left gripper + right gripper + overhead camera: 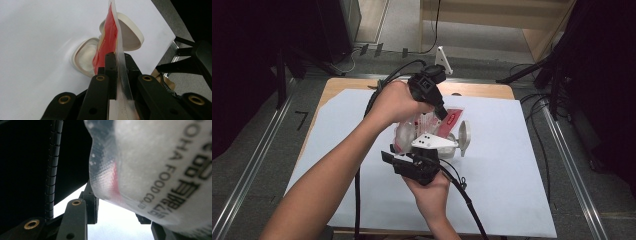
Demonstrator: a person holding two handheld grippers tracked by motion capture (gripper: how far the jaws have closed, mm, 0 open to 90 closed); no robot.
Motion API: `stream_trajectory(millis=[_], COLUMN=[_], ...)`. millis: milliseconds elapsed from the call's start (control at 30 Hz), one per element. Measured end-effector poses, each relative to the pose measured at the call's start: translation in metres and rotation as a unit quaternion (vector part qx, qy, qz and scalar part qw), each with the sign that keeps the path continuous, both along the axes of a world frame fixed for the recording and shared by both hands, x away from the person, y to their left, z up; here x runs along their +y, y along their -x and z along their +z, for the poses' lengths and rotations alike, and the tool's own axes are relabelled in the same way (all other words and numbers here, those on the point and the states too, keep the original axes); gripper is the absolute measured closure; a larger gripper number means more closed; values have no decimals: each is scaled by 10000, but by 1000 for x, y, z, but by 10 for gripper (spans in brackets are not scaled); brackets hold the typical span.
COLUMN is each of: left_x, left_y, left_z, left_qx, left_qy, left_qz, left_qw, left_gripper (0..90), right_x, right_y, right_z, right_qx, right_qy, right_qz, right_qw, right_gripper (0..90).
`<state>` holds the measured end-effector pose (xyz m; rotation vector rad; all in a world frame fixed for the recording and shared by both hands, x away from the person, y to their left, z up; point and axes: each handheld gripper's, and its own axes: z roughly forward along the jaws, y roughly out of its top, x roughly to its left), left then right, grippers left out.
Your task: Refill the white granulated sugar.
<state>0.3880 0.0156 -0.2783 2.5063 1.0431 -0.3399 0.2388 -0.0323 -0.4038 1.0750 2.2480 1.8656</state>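
Note:
A clear plastic bag [408, 132] with a red label, partly full of white grains, hangs over the middle of the white sheet [507, 165]. My left gripper [443, 116] reaches down from the far side and is shut on the bag's flat sealed top edge [113, 37]; in the left gripper view [117, 58] both pads pinch it. My right gripper [424, 147] comes from the near side and is shut on the bulging lower part of the bag [160, 167], which sits between its jaws [116, 207]. A white tub [83, 56] with its hinged lid [131, 33] open lies just beyond the bag.
The white sheet covers a wooden table [482, 90] whose far edge shows. Black cables [462, 192] trail from both grippers over the near side. Metal rails [569, 165] run along both sides of the table. Dark equipment stands at the left and right.

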Motion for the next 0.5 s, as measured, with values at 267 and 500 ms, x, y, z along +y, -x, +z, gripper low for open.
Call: stream_trajectory(millis=[267, 500], left_x=[4, 4], left_y=[0, 0], left_z=[1, 1], left_qx=[14, 36], left_qy=[59, 25], left_qz=[43, 18], left_qw=[10000, 10000], left_gripper=[852, 852], right_x=[3, 3], right_y=[0, 1], right_z=[1, 3], right_qx=[-31, -40], right_qy=[40, 59], right_qz=[14, 13], right_qw=[10000, 10000], right_gripper=[614, 619])
